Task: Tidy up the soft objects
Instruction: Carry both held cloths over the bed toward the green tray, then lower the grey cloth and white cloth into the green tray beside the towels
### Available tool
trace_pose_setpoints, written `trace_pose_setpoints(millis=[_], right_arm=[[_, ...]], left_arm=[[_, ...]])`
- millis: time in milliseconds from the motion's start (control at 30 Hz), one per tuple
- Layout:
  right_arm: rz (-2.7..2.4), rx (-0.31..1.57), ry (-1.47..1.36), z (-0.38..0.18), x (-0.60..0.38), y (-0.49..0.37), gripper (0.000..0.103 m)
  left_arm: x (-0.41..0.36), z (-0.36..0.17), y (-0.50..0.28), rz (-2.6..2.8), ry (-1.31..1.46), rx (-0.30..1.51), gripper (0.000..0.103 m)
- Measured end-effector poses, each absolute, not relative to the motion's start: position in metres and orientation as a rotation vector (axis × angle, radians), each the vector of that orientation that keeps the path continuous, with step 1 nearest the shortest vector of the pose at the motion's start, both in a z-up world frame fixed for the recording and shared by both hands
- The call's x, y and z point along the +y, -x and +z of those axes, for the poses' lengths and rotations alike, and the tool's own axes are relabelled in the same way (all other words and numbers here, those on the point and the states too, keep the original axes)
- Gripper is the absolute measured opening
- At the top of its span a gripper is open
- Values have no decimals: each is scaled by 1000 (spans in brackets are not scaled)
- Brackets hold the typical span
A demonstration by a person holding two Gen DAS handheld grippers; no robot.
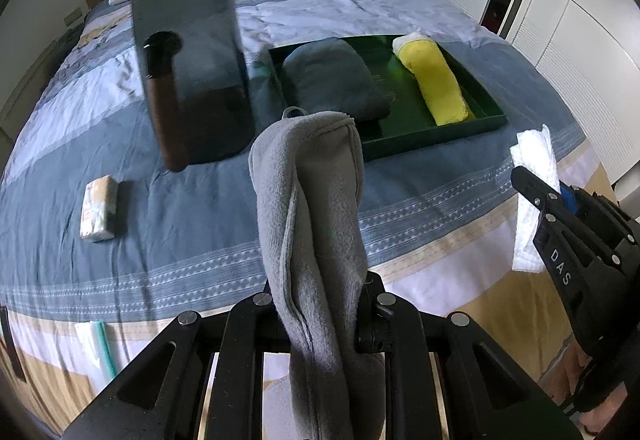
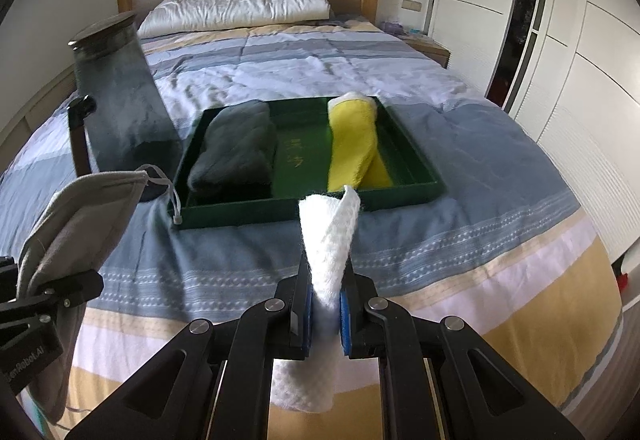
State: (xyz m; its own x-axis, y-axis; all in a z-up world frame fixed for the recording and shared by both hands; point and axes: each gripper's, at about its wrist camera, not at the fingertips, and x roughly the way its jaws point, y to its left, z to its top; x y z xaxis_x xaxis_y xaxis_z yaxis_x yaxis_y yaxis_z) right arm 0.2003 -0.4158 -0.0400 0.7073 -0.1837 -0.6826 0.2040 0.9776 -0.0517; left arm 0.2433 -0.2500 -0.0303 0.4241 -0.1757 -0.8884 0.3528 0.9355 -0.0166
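Right wrist view: two rolled cloths (image 2: 236,148) fill one tray (image 2: 304,212); each gripper (image 2: 326,304) clamps one cloth (image 2: 328,240).

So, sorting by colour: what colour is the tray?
Dark green tray, clearest in the right wrist view.

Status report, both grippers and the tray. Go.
Left gripper shut on grey cloth. Right gripper shut on white cloth. Green tray ahead holds dark roll, yellow roll; middle free.

Left hand-held gripper (image 1: 320,320) clamps grey cloth (image 1: 316,208) (green tray (image 1: 440,136) beyond).
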Motion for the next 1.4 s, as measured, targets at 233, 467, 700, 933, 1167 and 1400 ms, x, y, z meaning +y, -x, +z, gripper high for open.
trace_pose_setpoints(millis=[233,467,700,933,1167,1400], right_arm=[[-224,731,-30,-35,-435,-211,9],[-228,707,-10,-31,-442,-229,9],[-229,685,8,-29,-447,-248,9],[-235,671,14,-30,-453,-262,9],[-237,657,14,-28,-460,-274,9],[-234,639,16,-26,-462,-285,9]], left_arm=[[-271,-27,-250,-323,-201,1049,15],[-283,-19,-263,-299,-206,1012,15],[-294,-9,-276,-282,-204,957,15],[-302,0,-292,-277,-200,910,15],[-311,-1,-307,-258,-197,887,15],[-316,-5,-320,-250,-191,877,15]])
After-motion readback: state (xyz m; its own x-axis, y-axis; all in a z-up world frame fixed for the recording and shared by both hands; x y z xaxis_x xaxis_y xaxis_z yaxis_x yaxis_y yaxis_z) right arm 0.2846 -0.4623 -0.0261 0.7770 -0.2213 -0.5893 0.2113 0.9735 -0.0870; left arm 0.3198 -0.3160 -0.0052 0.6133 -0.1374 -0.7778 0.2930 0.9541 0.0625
